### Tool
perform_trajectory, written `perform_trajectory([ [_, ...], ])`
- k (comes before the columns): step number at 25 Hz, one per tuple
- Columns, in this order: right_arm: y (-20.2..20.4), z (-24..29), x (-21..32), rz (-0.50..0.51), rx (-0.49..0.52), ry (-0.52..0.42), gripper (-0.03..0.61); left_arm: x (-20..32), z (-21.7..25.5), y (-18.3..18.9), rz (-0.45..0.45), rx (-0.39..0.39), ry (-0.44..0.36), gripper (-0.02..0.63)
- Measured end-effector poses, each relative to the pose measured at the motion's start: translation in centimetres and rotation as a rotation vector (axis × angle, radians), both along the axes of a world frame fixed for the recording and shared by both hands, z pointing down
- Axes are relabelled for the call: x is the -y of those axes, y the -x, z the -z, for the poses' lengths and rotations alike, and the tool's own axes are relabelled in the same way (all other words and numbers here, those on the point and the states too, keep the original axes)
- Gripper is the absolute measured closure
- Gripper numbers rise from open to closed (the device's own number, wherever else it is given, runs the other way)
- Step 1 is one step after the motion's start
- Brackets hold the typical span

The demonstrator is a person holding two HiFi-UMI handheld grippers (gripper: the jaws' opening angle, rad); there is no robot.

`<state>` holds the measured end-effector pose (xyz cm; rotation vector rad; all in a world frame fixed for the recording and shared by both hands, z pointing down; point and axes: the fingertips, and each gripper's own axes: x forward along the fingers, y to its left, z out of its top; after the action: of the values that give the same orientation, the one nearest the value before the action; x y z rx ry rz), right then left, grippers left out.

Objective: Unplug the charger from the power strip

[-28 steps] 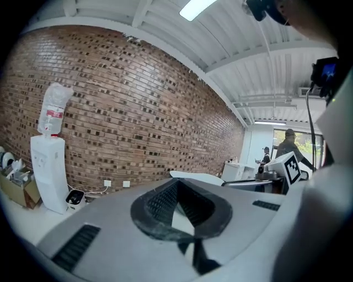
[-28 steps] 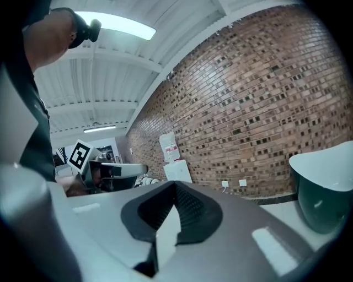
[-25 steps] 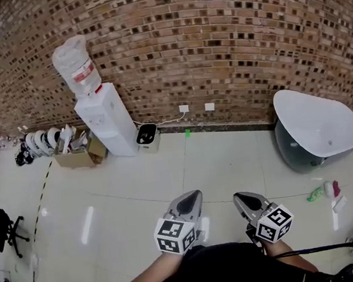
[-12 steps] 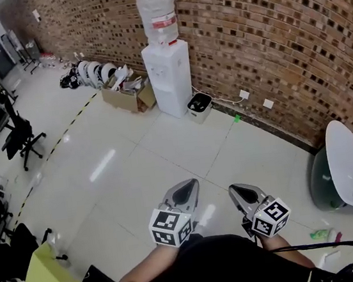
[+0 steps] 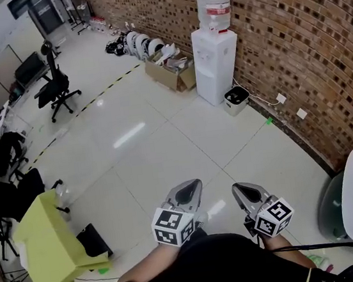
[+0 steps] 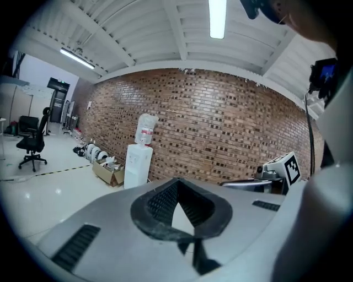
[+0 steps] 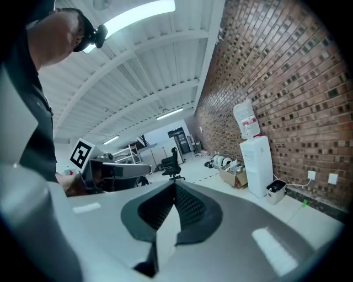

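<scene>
Here, in the head view, the left gripper (image 5: 191, 189) and the right gripper (image 5: 239, 191) are held side by side at the lower centre of the frame, a little apart, above a pale tiled floor (image 5: 159, 152). Each carries its marker cube at the near end. In the left gripper view the jaws of the left gripper (image 6: 176, 182) are together at their tips, with nothing between them. In the right gripper view the jaws of the right gripper (image 7: 175, 185) are likewise together and hold nothing.

A brick wall (image 5: 297, 31) runs down the right side of the head view. Against it, at the upper right, stands a white water dispenser (image 5: 217, 67) with a bottle (image 5: 215, 0) on top. A cardboard box (image 5: 171, 74) sits just beside it to the left, and a small white bin (image 5: 236, 97) just beside it to the lower right. Two wall sockets (image 5: 280, 98) are set low on the wall, further to the lower right. A black office chair (image 5: 55, 88) stands at the upper left, and a yellow-green box (image 5: 49, 250) at the lower left.

Neither the charger nor the power strip can be made out in any view.
</scene>
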<state>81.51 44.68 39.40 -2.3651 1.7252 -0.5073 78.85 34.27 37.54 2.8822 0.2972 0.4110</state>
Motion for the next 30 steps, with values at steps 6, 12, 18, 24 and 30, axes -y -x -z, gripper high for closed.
perform_trajectory([
  [6,2.6,-0.6,-0.5,0.113,0.029,0.009,0.575,-0.7,0.2,3.7,0.120,0.000,0.005,0.607],
  [12,5.9,-2.0,0.4,0.231,0.060,0.012,0.575,-0.7,-1.5,8.1,0.225,0.042,0.015,0.607],
  [18,7.8,-2.0,0.4,0.301,0.059,0.021,0.575,-0.7,-0.6,10.5,0.290,0.025,-0.011,0.607],
  [24,11.6,-0.3,3.7,0.405,0.011,0.005,0.575,2.0,0.0,15.7,0.407,0.008,-0.019,0.607],
  [30,17.0,1.0,6.8,0.527,-0.017,-0.002,0.575,4.2,0.6,23.0,0.550,-0.013,-0.015,0.607],
])
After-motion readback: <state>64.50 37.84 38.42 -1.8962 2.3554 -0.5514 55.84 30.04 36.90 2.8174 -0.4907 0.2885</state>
